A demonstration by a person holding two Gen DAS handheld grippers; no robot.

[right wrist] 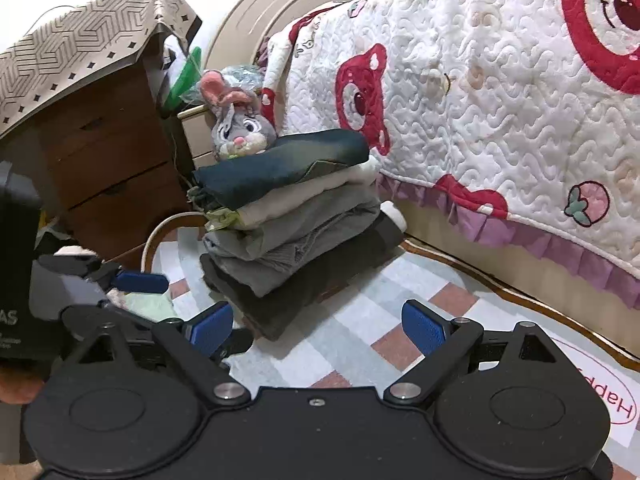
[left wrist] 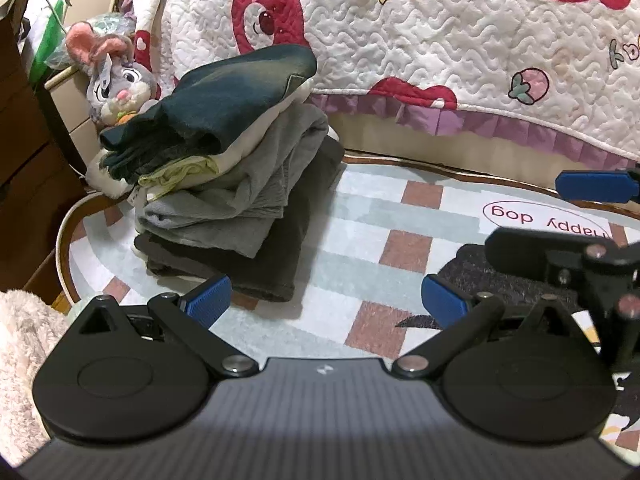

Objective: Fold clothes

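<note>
left gripper [left wrist: 324, 304]: jaws apart, nothing between | right gripper [right wrist: 318, 326]: jaws wide apart, nothing between | stack [right wrist: 292, 216] of folded clothes: on rug [left wrist: 360, 220], beside bed [right wrist: 500, 100], dark piece on top | plush rabbit [left wrist: 116, 80]: behind stack

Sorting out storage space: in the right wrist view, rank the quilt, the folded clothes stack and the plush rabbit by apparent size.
1. Quilt, largest by far.
2. Folded clothes stack.
3. Plush rabbit, smallest; it sits behind the stack, partly hidden, so its true size is unsure.
</note>
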